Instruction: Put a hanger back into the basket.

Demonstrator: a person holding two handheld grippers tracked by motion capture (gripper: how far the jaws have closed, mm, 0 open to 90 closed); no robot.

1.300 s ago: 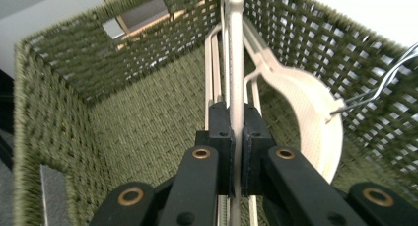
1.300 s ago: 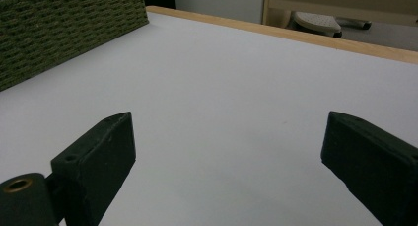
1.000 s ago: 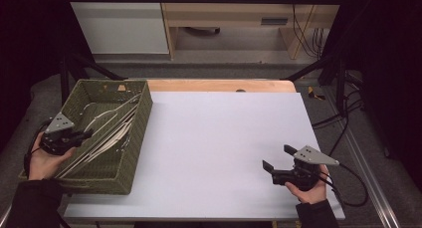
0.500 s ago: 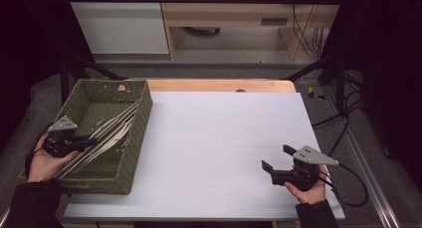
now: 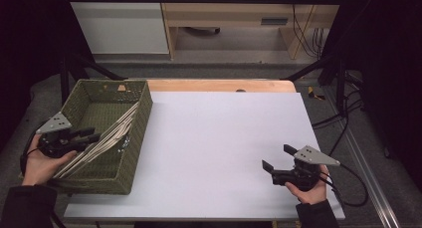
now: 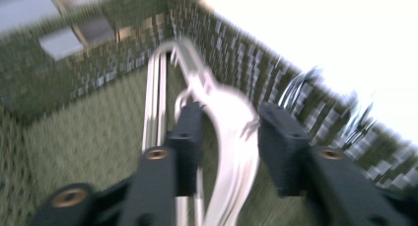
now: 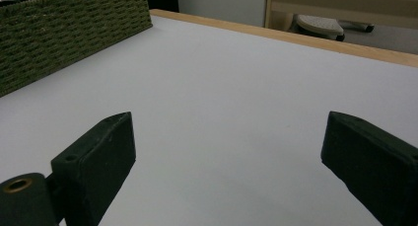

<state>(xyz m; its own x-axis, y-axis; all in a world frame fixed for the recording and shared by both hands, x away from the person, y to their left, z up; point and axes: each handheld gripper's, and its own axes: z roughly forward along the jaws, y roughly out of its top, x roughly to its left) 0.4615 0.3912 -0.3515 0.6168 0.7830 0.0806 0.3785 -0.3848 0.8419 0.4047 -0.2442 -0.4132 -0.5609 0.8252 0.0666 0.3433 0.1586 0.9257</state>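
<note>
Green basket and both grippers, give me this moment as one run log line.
left gripper: just opening, white hangers between jaws, unpressed | hangers: leaning in green basket | right gripper: open, over table

Bright light is falling evenly on the white table in the high view, while the room around it is lying in deep shadow. The left gripper view is smearing with motion blur, its tabletop glaring white; the right gripper view is staying sharp.

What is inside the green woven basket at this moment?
A bundle of white hangers leans across the basket. The left gripper has just been opening with them between its jaws. The floor beneath the bundle is hidden.
</note>
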